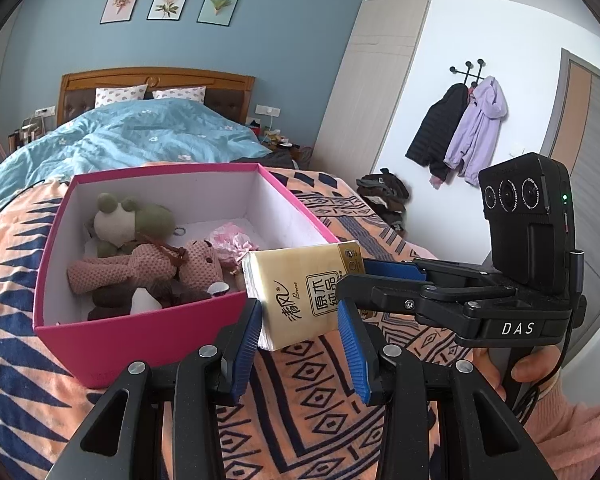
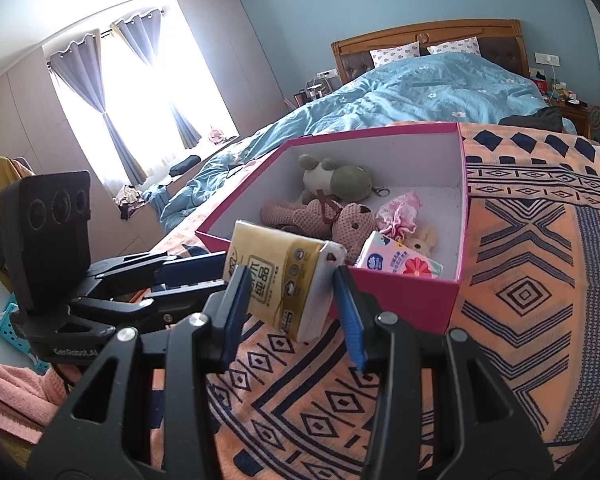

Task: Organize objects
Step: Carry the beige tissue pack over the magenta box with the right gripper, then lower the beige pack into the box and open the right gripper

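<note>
A yellow tissue pack [image 1: 300, 292] [image 2: 284, 276] is held upright between both grippers, just in front of the near corner of a pink box [image 1: 148, 332] [image 2: 404, 296] on the bed. My left gripper [image 1: 300, 344] has its pads on the pack's sides; in the right wrist view it reaches in from the left [image 2: 204, 272]. My right gripper [image 2: 288, 312] also flanks the pack; in the left wrist view it comes from the right [image 1: 352, 284]. The box holds a green frog plush [image 1: 132, 220], a pink bear plush [image 1: 148, 268], a pink cloth pouch [image 2: 400, 212] and a flowered tissue pack [image 2: 400, 264].
The box stands on an orange and navy patterned blanket [image 2: 532, 280] at the foot of a bed with a blue duvet [image 1: 140, 136]. Jackets hang on a wall rack [image 1: 464, 128]. A curtained window [image 2: 140, 92] is at the left.
</note>
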